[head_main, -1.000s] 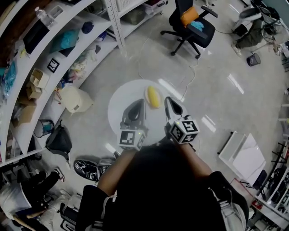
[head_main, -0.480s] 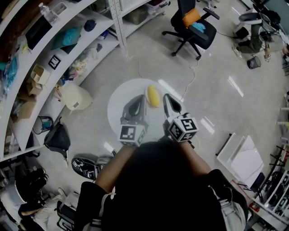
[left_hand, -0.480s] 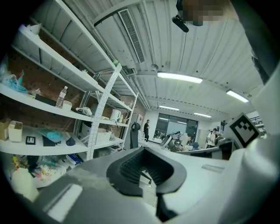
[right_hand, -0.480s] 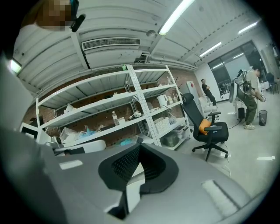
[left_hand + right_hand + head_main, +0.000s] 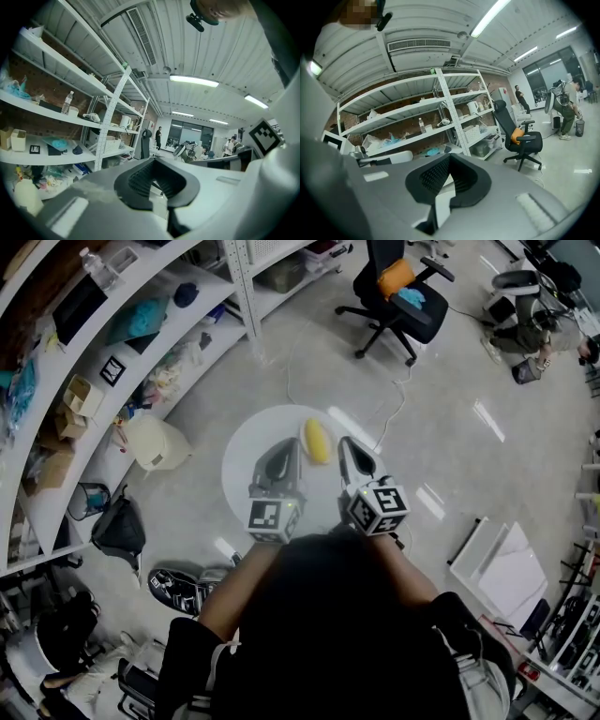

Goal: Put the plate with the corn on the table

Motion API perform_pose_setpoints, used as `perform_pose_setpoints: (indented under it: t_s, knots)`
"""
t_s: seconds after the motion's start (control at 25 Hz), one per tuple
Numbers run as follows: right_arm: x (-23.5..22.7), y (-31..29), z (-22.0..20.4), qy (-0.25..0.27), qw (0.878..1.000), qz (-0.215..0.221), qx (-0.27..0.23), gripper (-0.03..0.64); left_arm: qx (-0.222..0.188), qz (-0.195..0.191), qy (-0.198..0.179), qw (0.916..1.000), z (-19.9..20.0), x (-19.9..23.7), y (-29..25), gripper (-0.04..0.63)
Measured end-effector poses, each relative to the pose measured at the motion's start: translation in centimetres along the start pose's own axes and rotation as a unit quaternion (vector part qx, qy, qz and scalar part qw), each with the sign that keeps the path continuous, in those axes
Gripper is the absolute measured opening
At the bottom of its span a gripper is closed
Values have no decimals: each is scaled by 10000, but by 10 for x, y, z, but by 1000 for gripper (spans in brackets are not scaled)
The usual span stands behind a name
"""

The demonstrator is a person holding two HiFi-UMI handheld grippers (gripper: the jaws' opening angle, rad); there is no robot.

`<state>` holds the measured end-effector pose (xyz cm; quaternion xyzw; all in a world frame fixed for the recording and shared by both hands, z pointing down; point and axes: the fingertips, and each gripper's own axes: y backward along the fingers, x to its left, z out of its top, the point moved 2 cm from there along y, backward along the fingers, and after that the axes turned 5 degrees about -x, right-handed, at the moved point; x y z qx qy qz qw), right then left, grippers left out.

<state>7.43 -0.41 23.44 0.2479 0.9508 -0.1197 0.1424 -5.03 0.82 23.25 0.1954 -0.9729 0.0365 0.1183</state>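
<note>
A white round plate (image 5: 248, 454) with a yellow corn cob (image 5: 318, 441) on its far side hangs level above the grey floor. My left gripper (image 5: 280, 454) grips the plate's near rim at the left, and my right gripper (image 5: 353, 454) grips it at the right. In the left gripper view the dark jaws (image 5: 157, 183) are closed, with a pale strip of plate (image 5: 158, 202) between them. The right gripper view shows the same: closed jaws (image 5: 443, 180) with a white sliver of plate (image 5: 442, 206) pinched between them. No table shows in any view.
White shelving (image 5: 112, 329) full of clutter runs along the left. A black office chair (image 5: 398, 292) stands ahead, with a cable (image 5: 394, 404) on the floor. A white jug (image 5: 155, 444) and a black bag (image 5: 122, 531) sit at the left. White boards (image 5: 511, 563) lie at the right.
The plate, the corn and both grippers hold almost the same place. A person at the far top right has shifted.
</note>
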Motion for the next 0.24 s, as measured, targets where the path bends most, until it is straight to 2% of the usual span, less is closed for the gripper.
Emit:
perform_pose_setpoints:
  t_s: [0.08, 0.24]
  knots:
    - [-1, 1, 1, 21, 10000, -5, -28, 8, 0, 17, 16, 10000, 3, -1, -1, 2]
    - [-1, 3, 2, 44, 10000, -26, -54, 8, -19, -85, -210, 9997, -6, 0, -3, 2]
